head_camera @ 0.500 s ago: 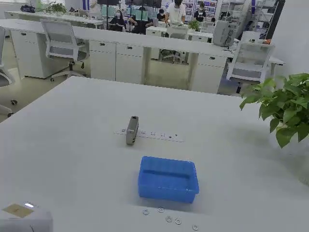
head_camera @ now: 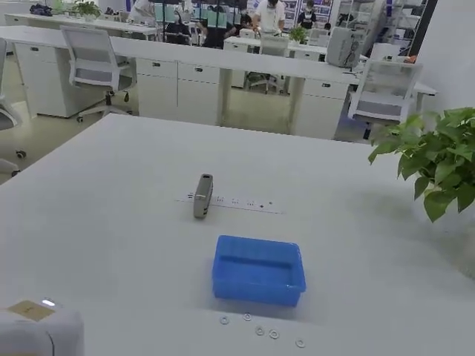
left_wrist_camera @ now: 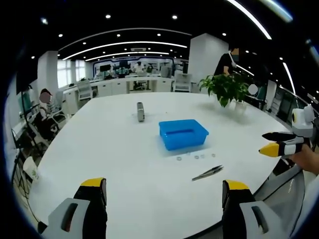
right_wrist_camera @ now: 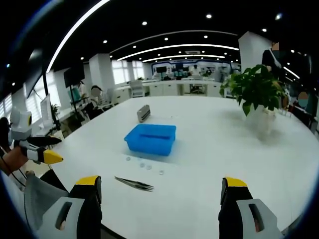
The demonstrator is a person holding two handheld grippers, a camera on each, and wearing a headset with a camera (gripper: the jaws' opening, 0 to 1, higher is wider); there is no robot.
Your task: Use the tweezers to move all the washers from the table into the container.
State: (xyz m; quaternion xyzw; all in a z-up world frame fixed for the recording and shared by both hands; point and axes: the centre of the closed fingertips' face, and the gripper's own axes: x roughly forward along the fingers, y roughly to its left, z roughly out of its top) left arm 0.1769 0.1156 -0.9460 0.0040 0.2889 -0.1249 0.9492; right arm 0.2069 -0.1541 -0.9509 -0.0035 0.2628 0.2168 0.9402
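Observation:
A blue container [head_camera: 258, 270] [left_wrist_camera: 182, 133] [right_wrist_camera: 151, 139] sits on the white table. Several small metal washers [head_camera: 260, 331] [left_wrist_camera: 196, 157] [right_wrist_camera: 144, 166] lie in a loose row just in front of it. Metal tweezers [left_wrist_camera: 208, 173] [right_wrist_camera: 134, 184] lie on the table nearer to me than the washers. My left gripper [left_wrist_camera: 164, 194] is open, held back from the tweezers with nothing between its jaws. My right gripper [right_wrist_camera: 159, 194] is open too, also empty and short of the tweezers. Each gripper's yellow-tipped jaws show at the edge of the other's view.
A grey oblong device [head_camera: 202, 196] lies beyond the container beside a flush socket strip [head_camera: 237, 202]. A potted plant [head_camera: 438, 163] stands at the table's right. A white box [head_camera: 33, 330] sits at the near left corner. Desks, chairs and people fill the room behind.
The head view has tilted slightly down; nothing on the table has moved.

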